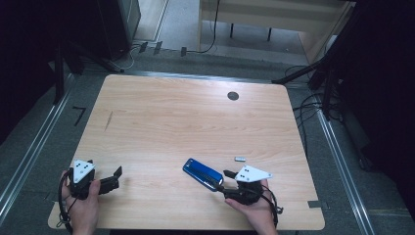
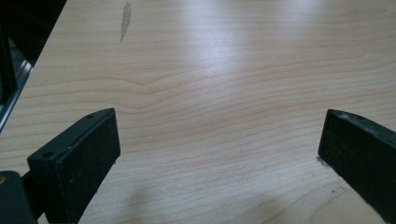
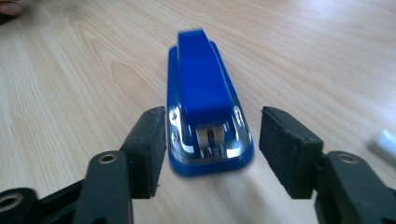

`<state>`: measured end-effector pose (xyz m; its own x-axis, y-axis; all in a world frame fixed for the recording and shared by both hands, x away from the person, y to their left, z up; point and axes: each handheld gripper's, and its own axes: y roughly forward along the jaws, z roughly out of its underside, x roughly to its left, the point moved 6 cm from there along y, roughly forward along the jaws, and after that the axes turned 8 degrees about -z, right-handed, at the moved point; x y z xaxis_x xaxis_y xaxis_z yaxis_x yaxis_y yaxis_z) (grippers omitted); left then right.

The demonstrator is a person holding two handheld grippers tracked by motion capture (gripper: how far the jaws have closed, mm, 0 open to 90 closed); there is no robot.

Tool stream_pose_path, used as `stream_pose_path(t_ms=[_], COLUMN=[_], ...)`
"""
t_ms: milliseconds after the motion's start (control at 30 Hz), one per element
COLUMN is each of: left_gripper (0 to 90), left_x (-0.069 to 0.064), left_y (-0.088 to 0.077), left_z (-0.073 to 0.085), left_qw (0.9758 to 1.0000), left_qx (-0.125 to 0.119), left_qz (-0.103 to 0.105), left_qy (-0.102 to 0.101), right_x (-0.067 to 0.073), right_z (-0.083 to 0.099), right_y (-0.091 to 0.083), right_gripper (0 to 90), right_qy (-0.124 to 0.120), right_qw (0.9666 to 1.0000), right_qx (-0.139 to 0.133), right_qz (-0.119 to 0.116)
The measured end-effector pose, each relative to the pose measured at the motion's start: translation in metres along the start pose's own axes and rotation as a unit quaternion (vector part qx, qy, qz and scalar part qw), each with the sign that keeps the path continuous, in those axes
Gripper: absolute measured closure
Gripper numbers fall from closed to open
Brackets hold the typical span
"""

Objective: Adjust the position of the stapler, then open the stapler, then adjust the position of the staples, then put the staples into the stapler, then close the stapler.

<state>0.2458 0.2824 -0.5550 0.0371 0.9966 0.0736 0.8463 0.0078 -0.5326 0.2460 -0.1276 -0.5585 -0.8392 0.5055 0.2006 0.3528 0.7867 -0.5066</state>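
Stapler (image 3: 205,98): we judge it rigid, fairly light, glossy and slippery; grip its rear sides.
Right tool (image 3: 212,140): jaws straddle it, one side gapped.
Left tool (image 2: 219,154): wide, empty.

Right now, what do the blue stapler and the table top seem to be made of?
The blue stapler looks like glossy plastic: its rounded end has bright reflections and seems partly see-through, with metal-looking parts inside. The table top looks like pale wood or wood-pattern laminate, smooth with a soft sheen: grain lines run across it.
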Motion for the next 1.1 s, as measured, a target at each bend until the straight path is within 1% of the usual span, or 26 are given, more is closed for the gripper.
stream_pose_path(t_ms=[67, 100, 133, 200, 300, 333, 367, 400, 467, 500, 533, 567, 600, 667, 733, 767, 800, 833, 867, 900, 933, 967, 1000, 1033, 1067, 1100], left_gripper=[0.0, 0.0, 0.0, 0.0, 1.0, 3.9, 8.5, 11.5, 14.6, 16.7, 20.4, 23.1, 24.5, 27.4, 34.3, 39.8, 42.8, 47.2, 50.0, 52.9, 55.3, 58.0, 61.4, 65.1, 68.0, 70.7], left_x=[-0.002, -0.01, -0.01, -0.02, -0.04, -0.045, -0.056, -0.056, -0.067, -0.077, -0.077, -0.086, -0.086, -0.093, -0.1, -0.109, -0.109, -0.122, -0.122, -0.129, -0.142, -0.148, -0.148, -0.161, -0.161, -0.175], left_y=[-0.001, -0.001, -0.001, -0.004, -0.006, -0.007, -0.008, -0.008, -0.01, -0.01, -0.01, -0.01, -0.01, -0.009, -0.009, -0.009, -0.009, -0.008, -0.008, -0.009, -0.01, -0.01, -0.01, -0.008, -0.008, -0.006], left_z=[0.0, -0.002, -0.002, -0.004, -0.007, -0.008, -0.011, -0.011, -0.012, -0.013, -0.013, -0.013, -0.013, -0.014, -0.015, -0.015, -0.015, -0.014, -0.014, -0.014, -0.015, -0.014, -0.014, -0.011, -0.011, -0.01], left_qw=[1.0, 1.0, 1.0, 0.9998, 0.9988, 0.9988, 0.9986, 0.9986, 0.9981, 0.9972, 0.9972, 0.9964, 0.9964, 0.9956, 0.995, 0.9936, 0.9936, 0.9897, 0.9897, 0.9877, 0.984, 0.9813, 0.9813, 0.9787, 0.9787, 0.9726], left_qx=[0.001, 0.001, 0.001, 0.0, -0.005, -0.008, -0.016, -0.016, -0.02, -0.026, -0.026, -0.023, -0.023, -0.022, -0.022, -0.021, -0.021, -0.019, -0.019, -0.019, -0.021, -0.018, -0.018, 0.0, 0.0, 0.016], left_qz=[0.003, 0.009, 0.009, 0.006, 0.014, 0.013, 0.022, 0.022, 0.033, 0.05, 0.05, 0.069, 0.069, 0.083, 0.091, 0.104, 0.104, 0.131, 0.131, 0.142, 0.163, 0.177, 0.177, 0.186, 0.186, 0.212], left_qy=[0.004, 0.002, 0.002, 0.021, 0.048, 0.047, 0.046, 0.046, 0.048, 0.048, 0.048, 0.043, 0.043, 0.038, 0.036, 0.04, 0.04, 0.055, 0.055, 0.062, 0.069, 0.074, 0.074, 0.088, 0.088, 0.095], right_x=[0.0, 0.0, 0.0, 0.0, 0.0, -0.001, -0.001, 0.0, 0.0, 0.0, 0.0, 0.0, 0.0, -0.002, -0.003, -0.003, -0.003, -0.002, -0.002, -0.002, -0.002, -0.002, -0.002, -0.001, -0.001, 0.001], right_z=[0.004, 0.013, 0.017, 0.02, 0.02, 0.018, 0.017, 0.016, 0.016, 0.017, 0.017, 0.018, 0.018, 0.021, 0.022, 0.021, 0.021, 0.019, 0.019, 0.019, 0.019, 0.019, 0.019, 0.019, 0.019, 0.018], right_y=[-0.003, -0.007, -0.009, -0.011, -0.012, -0.012, -0.012, -0.012, -0.012, -0.012, -0.012, -0.012, -0.012, -0.011, -0.009, -0.008, -0.008, -0.007, -0.006, -0.005, -0.004, -0.002, -0.002, 0.0, 0.0, 0.0], right_gripper=[41.0, 40.6, 40.6, 40.6, 40.4, 40.1, 39.4, 39.0, 39.0, 38.6, 38.6, 38.1, 38.1, 36.7, 36.6, 36.5, 36.5, 36.5, 36.8, 37.3, 37.3, 37.4, 37.4, 38.6, 38.6, 40.9], right_qy=[0.008, 0.012, 0.015, 0.028, 0.044, 0.045, 0.048, 0.05, 0.048, 0.048, 0.048, 0.046, 0.046, 0.053, 0.055, 0.051, 0.051, 0.049, 0.05, 0.052, 0.051, 0.051, 0.051, 0.049, 0.049, 0.046], right_qw=[1.0, 0.9998, 0.9998, 0.9996, 0.999, 0.9989, 0.9987, 0.9986, 0.9987, 0.9987, 0.9987, 0.9989, 0.9989, 0.9986, 0.9985, 0.9987, 0.9987, 0.9988, 0.9987, 0.9986, 0.9987, 0.9986, 0.9986, 0.9987, 0.9987, 0.9988], right_qx=[0.002, 0.012, 0.014, 0.004, -0.006, -0.011, -0.015, -0.016, -0.016, -0.014, -0.014, -0.009, -0.009, -0.002, 0.004, 0.005, 0.005, 0.004, 0.003, 0.004, 0.006, 0.011, 0.011, 0.013, 0.013, 0.014], right_qz=[0.003, 0.007, 0.009, 0.003, 0.004, 0.006, 0.008, 0.009, 0.009, 0.007, 0.007, 0.005, 0.005, 0.007, 0.007, 0.005, 0.005, 0.004, 0.005, 0.005, 0.006, 0.007, 0.007, 0.002, 0.002, -0.004])
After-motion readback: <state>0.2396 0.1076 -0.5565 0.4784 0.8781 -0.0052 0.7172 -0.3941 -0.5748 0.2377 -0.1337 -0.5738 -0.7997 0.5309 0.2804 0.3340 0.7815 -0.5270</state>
